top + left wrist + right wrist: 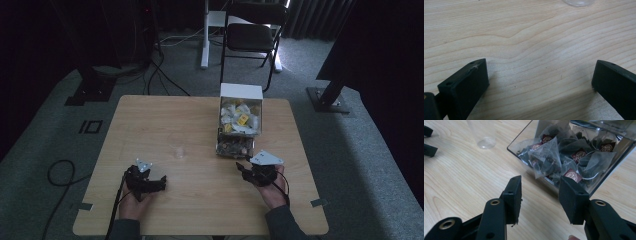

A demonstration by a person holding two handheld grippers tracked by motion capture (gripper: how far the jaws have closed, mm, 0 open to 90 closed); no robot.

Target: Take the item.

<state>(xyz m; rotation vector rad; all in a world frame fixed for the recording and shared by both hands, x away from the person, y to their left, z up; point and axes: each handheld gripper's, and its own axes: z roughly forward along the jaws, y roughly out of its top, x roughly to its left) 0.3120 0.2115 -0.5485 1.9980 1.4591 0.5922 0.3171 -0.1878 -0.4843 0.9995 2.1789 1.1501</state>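
On the left, the left tool [161,183] rests low on the wooden table [150,120]. Its jaws are spread wide, with bare wood between them. A little farther off, near the middle of the table, stands a clear plastic cup [178,151]. To the right sits a clear box [524,155] full of tea bags [545,157], with a second box of white packets [241,117] behind it. The right tool [540,195] is at the near side of the clear box. Its jaws are apart and hold nothing.
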